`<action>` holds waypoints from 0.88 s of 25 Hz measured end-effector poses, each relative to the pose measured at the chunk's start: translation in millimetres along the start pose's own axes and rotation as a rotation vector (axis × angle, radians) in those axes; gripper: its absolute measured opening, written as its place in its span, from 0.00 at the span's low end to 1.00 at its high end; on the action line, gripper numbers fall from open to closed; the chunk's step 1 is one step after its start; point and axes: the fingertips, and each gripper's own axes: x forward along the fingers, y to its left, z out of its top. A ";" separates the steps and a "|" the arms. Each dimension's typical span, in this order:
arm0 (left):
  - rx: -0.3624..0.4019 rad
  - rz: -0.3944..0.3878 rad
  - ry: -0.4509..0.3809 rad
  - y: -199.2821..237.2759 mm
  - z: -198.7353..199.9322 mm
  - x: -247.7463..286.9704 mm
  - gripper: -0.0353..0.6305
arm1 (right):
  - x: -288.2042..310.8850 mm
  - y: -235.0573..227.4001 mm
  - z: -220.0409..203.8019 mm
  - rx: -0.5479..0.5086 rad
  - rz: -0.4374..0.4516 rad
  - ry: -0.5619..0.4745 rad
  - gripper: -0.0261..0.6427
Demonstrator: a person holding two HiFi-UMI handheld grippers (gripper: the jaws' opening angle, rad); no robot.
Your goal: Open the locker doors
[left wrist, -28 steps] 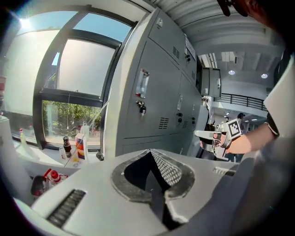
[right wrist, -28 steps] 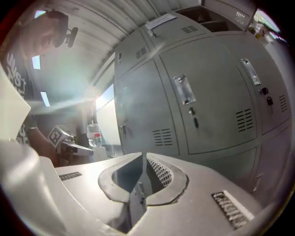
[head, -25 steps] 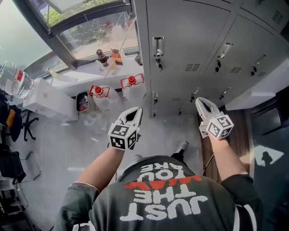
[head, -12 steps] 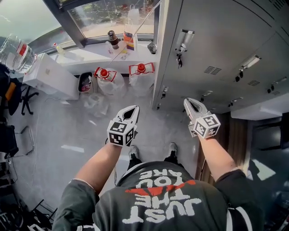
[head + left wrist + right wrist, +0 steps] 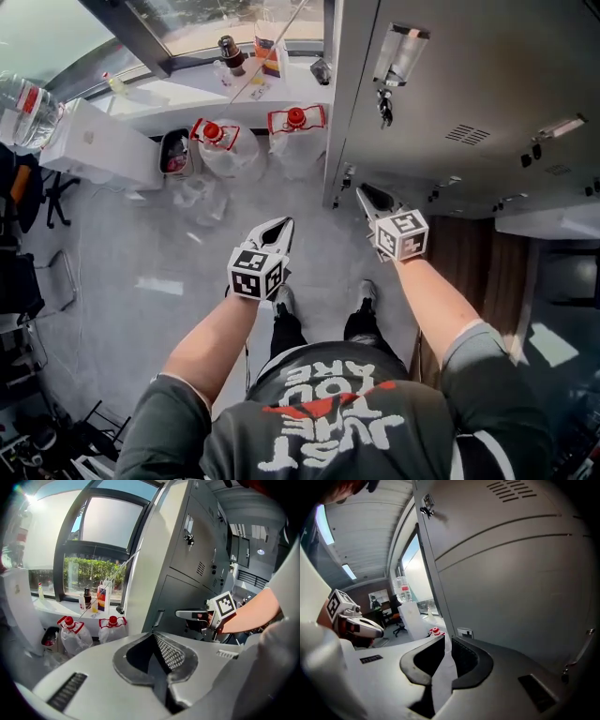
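Observation:
The grey lockers (image 5: 469,84) fill the upper right, all doors closed. The top door carries a recessed handle (image 5: 401,52) with keys (image 5: 384,105) hanging from its lock. A lower door's small handle (image 5: 348,178) sits near the cabinet's left edge. My right gripper (image 5: 361,190) is shut and empty, its tips just right of that lower handle and apart from it. In the right gripper view its jaws (image 5: 444,637) point along the lower door (image 5: 511,597). My left gripper (image 5: 284,223) hangs shut and empty over the floor, left of the lockers.
Two water jugs with red caps (image 5: 223,141) (image 5: 295,127) stand under the window sill (image 5: 187,89), which holds bottles (image 5: 231,52). A white box (image 5: 94,145) and an office chair (image 5: 47,197) are at the left. The person's feet (image 5: 281,300) are below the grippers.
Both grippers have sunk toward the floor. The right one has also swung left, nearer the lower door's handle. The jaws of both look the same as before.

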 end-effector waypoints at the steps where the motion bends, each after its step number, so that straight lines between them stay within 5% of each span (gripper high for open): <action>1: -0.003 0.002 0.010 5.3 -5.3 1.3 0.06 | 9.9 -1.7 -4.3 -0.003 -0.005 0.009 0.11; 10: -0.014 0.017 0.068 34.6 -42.6 -12.1 0.06 | 69.7 -13.6 -27.0 -0.030 -0.056 0.088 0.25; 22: -0.030 0.024 0.082 41.8 -65.1 -30.2 0.06 | 95.0 -19.1 -23.5 0.073 -0.202 0.064 0.38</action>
